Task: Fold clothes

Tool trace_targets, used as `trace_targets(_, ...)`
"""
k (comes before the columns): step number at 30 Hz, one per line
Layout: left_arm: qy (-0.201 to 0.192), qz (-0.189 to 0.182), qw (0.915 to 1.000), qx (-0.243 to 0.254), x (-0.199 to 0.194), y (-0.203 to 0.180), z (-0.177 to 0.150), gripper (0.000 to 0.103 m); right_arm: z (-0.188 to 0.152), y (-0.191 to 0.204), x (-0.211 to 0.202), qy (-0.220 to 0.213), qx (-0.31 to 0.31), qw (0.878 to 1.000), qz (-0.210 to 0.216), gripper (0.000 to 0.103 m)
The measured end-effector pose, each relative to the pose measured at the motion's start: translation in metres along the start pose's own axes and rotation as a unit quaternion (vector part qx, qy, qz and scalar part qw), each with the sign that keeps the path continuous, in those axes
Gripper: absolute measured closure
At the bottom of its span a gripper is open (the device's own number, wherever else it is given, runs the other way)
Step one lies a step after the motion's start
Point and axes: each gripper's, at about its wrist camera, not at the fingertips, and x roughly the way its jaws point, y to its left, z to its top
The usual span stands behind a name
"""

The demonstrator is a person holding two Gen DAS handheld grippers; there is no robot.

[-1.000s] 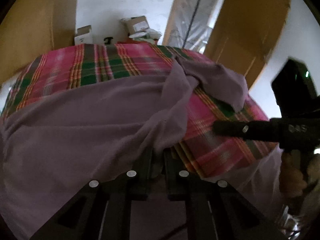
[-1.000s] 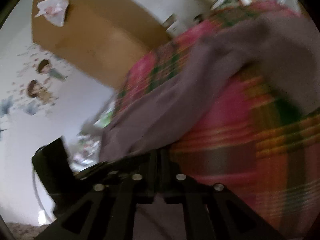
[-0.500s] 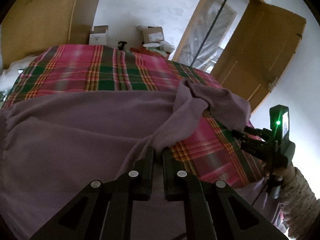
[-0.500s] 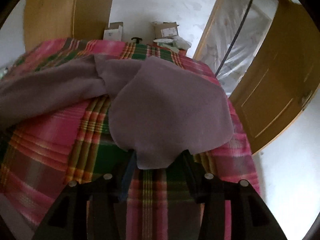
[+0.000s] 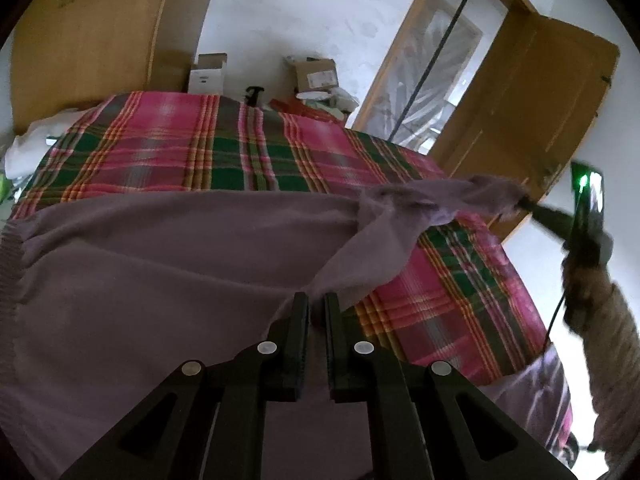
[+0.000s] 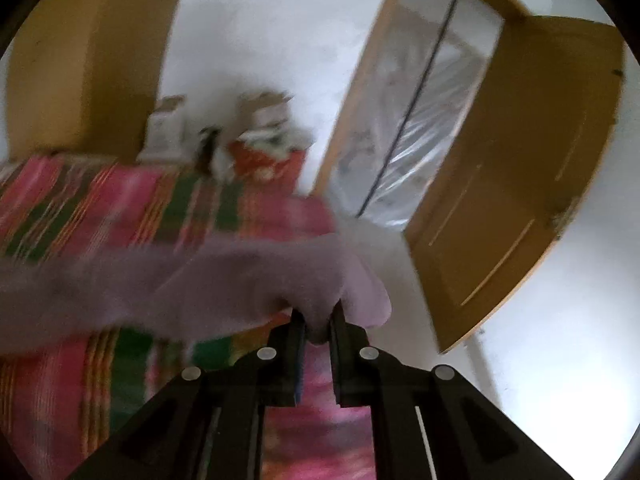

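Mauve garment (image 5: 160, 264) spread on plaid bed (image 5: 240, 152); left gripper (image 5: 316, 308) clamped on its near fold, right gripper (image 6: 318, 320) pinching sleeve end off bed's rt edge

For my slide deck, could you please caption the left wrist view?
Left tool pinches the purple garment on the plaid bedspread; right tool lifts its sleeve.

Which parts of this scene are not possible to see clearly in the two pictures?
- Purple garment: left wrist view, its near edge is cut off by the frame and the left gripper.
- Plaid blanket: right wrist view, blurred by motion.
- Boxes: too small to read labels.
- Right gripper: cloth covers its fingertips.
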Motion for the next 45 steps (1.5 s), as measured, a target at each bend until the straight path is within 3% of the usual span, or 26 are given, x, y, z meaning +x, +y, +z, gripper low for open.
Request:
trace_targets(3,-0.002,-0.001,1.0,-0.004,-0.002,0.002,0.002,0.095,0.029,-0.028,-0.003,-0.025,0.028,0.999,-0.022,0.093)
trace_targets(6,0.002,-0.002,1.0,-0.003,-0.002,0.004,0.002,0.095,0.033,-0.047,0.002,-0.023,0.053,0.997,-0.046,0.093)
trace_targets(12,0.015,-0.005,0.9999,0.0,0.003,0.004,-0.001,0.095,-0.003,-0.071,0.035,0.044,0.085,0.994,-0.052,0.092)
trace_targets(17,0.046,-0.003,0.9968,0.065,0.015,-0.022,-0.006,0.094,-0.02,-0.078,0.06,0.09,0.116,0.988,-0.046,0.092)
trace_targets(21,0.069,0.006,0.9889,0.131,0.023,-0.042,-0.014,0.081,-0.023,-0.076,0.071,0.093,0.121,0.987,-0.059,0.09)
trace_targets(27,0.094,0.024,0.9667,0.237,0.034,-0.068,-0.033,0.078,-0.047,-0.082,0.095,0.125,0.17,0.975,-0.07,0.09)
trace_targets(34,0.098,0.047,0.958,0.265,0.046,-0.073,-0.032,0.078,-0.052,-0.104,0.071,0.099,0.231,0.964,-0.084,0.084)
trace_targets(38,0.124,0.041,0.9593,0.251,0.059,-0.069,-0.03,0.078,-0.054,-0.108,0.047,0.074,0.253,0.964,-0.035,0.083)
trace_targets(42,0.127,0.023,0.9635,0.234,0.06,-0.065,-0.029,0.079,-0.066,-0.095,0.036,0.086,0.247,0.965,0.034,0.083)
trace_targets(45,0.126,0.006,0.9649,0.23,0.056,-0.064,-0.03,0.096,-0.077,-0.092,0.038,0.101,0.271,0.955,0.064,0.083)
